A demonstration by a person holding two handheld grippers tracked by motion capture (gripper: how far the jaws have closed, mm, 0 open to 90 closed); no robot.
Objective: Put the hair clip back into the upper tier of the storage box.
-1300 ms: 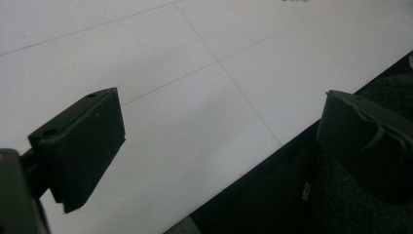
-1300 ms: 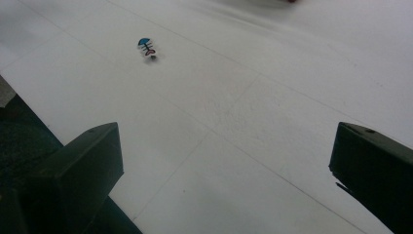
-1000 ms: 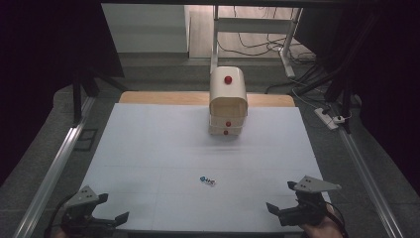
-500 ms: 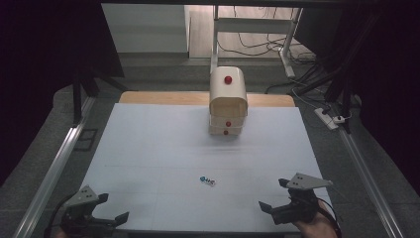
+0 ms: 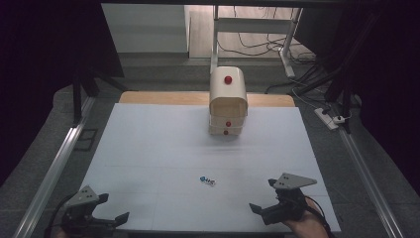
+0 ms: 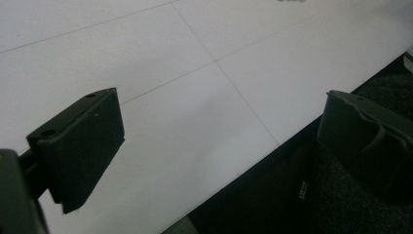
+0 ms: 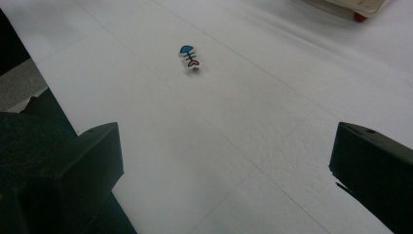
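Right gripper (image 5: 262, 198) stood over the near right part of the white table (image 5: 148, 148), jaws wide apart and empty, pointed toward the fish-bone charm (image 5: 208, 180), which lay near, ahead on the sheet. Left gripper (image 5: 111, 208) hung at the near left edge, jaws likewise apart. Beyond stood a small cream drawer cabinet (image 5: 228, 101).

Table (image 5: 163, 148) fills middle of scene. Small drawer cabinet (image 5: 228, 101) stands on table at far edge, slightly right of centre. Fish-bone trinket (image 5: 208, 181) lies on table nearer, in line with cabinet, well apart from it. Left gripper (image 5: 96, 218) at near left corner, over table edge. Right gripper (image 5: 270, 198) at near right, over table, right of trinket and nearer. Trinket sits between grippers, closer to right one. Desk frame (image 5: 247, 25) on floor behind table.
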